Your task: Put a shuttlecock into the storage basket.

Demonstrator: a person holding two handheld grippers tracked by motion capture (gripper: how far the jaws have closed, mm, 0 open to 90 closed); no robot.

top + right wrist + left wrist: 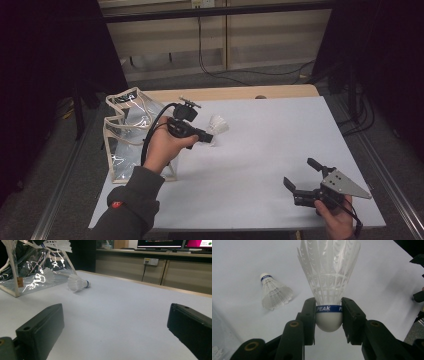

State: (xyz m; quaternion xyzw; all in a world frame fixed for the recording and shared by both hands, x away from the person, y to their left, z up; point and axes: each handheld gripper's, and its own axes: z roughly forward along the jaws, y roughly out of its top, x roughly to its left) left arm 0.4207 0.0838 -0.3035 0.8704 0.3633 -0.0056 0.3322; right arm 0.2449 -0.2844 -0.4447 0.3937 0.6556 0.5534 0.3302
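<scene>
My left gripper hovers over the white table, just right of a clear plastic bag. It is shut on the cork of a white feather shuttlecock with a blue band marked PEAK, skirt pointing away from the jaws. A second shuttlecock lies on its side on the table close below it, also seen as the lying shuttlecock from the right gripper view. My right gripper rests near the front right corner, open, with nothing between its jaws. Another shuttlecock lies inside the bag.
The bag stands upright with cream trim at the table's left side. A wooden strip runs along the far edge. Cables lie on the floor behind, and dark curtains flank both sides.
</scene>
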